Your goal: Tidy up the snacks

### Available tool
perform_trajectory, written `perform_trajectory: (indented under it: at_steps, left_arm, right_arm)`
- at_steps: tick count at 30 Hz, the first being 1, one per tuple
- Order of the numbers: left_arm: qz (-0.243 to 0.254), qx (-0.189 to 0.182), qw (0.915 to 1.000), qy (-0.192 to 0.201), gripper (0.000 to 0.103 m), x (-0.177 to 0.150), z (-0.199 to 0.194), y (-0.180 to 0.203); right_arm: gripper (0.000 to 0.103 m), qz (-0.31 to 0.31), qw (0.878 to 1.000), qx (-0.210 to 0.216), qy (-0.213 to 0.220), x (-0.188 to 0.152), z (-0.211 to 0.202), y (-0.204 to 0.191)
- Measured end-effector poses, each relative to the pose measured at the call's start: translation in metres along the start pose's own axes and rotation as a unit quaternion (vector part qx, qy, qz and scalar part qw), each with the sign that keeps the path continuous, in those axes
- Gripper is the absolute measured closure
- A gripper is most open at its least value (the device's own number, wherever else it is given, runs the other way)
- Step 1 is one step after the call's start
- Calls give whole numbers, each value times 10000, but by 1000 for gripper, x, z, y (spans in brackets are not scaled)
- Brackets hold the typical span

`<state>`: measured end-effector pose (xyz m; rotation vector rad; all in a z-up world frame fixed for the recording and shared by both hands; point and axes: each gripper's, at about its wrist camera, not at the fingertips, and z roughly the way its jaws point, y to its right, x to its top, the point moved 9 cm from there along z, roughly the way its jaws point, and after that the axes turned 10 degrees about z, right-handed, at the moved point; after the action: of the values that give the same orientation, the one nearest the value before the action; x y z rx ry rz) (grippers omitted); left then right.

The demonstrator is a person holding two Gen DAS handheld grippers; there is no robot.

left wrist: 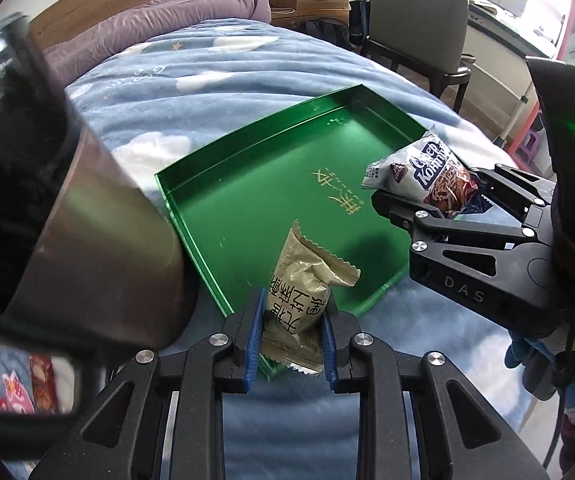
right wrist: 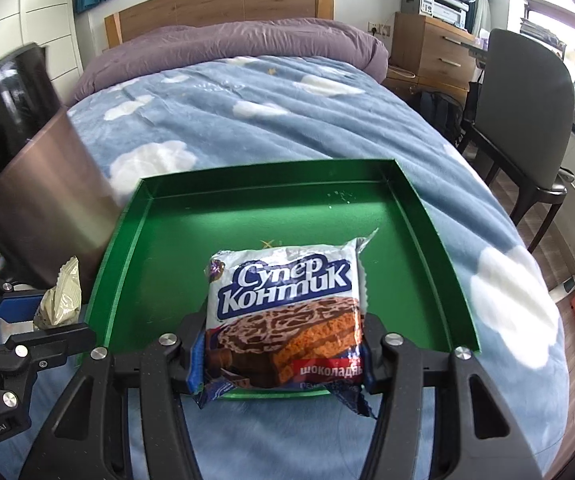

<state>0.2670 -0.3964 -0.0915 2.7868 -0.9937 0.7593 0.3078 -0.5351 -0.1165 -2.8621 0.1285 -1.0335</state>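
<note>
**Mei:** From the left camera, the left tongs (left wrist: 293,334) are clamped on the beige packet (left wrist: 301,300), gripping its lower half between the blue pads (left wrist: 256,336). It stands upright over the near corner of the green tray (left wrist: 207,200), which lies on the bed (left wrist: 207,68).

**Jon:** How would you say it handles?

**Mei:** Light, I'd guess, with crinkly, slippery film. The crimped ends would slide, so the middle of the body is the right place to hold, and gently, since whatever is inside probably crumbles. The black printing on it is Chinese; I can't read it sideways. The tray floor has gold characters too, upside down from here.

**Jon:** And the other one?

**Mei:** The right tongs (left wrist: 447,196), marked "DAS", are closed on the white packet (left wrist: 431,176) above the tray's right edge. A shiny metal can (left wrist: 99,232) stands against the tray's left side.

**Jon:** Now the right camera.

**Mei:** The white packet (right wrist: 287,312) fills the right tongs (right wrist: 283,356), pinched at both sides of its lower part, hanging over the tray (right wrist: 427,248) at its near rim. It reads "Супер Контик" and "шоколадны…", with a chocolate wafer cake pictured. Puffy, soft wrapper and a brittle biscuit, I'd think, so a side grip without squeezing. The left tongs (right wrist: 47,316) show "iRobot.AI".
</note>
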Motion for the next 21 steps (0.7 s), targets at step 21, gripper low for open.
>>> perform_trajectory:
  at_steps: [21]
  left_arm:
    - [-96,-73,9989,-456,80,-6,72,0]
  right_arm:
    - [37,0,9992,-316,-232,-17,51,25]
